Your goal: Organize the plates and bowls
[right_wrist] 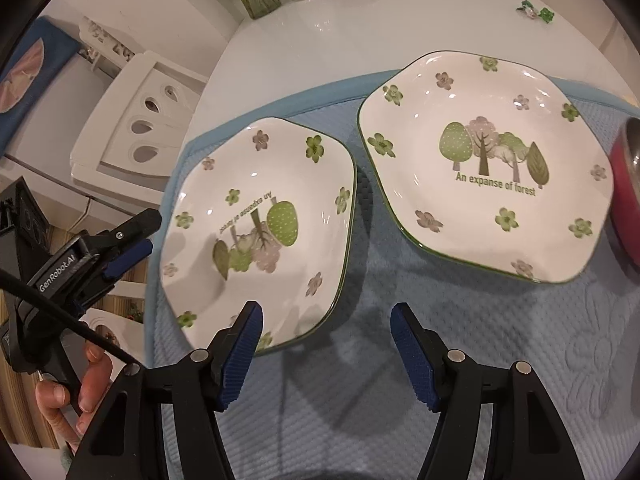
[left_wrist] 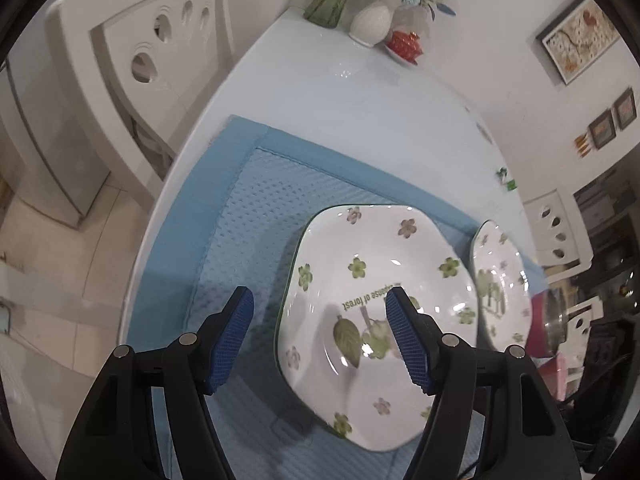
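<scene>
Two white hexagonal plates with green tree and flower prints lie side by side on a blue mat point(right_wrist: 360, 380). The left plate point(right_wrist: 260, 220) is the larger in the left wrist view point(left_wrist: 380, 300); the right plate point(right_wrist: 480, 160) shows there only partly point(left_wrist: 500, 280). My left gripper point(left_wrist: 319, 294) is open above the left plate's left rim, which runs between its fingers without touching the pads. It also shows in the right wrist view point(right_wrist: 150, 232), held by a hand point(right_wrist: 80, 392). My right gripper point(right_wrist: 327, 310) is open over the mat at the left plate's near right edge, holding nothing.
A red bowl with a metal inside point(right_wrist: 628, 192) stands at the mat's right edge beside the right plate. At the table's far end are a white vase point(left_wrist: 372, 20), a glass vase with stems point(left_wrist: 332, 0) and a red cup on a saucer point(left_wrist: 404, 46). White chairs point(left_wrist: 168, 60) flank the table.
</scene>
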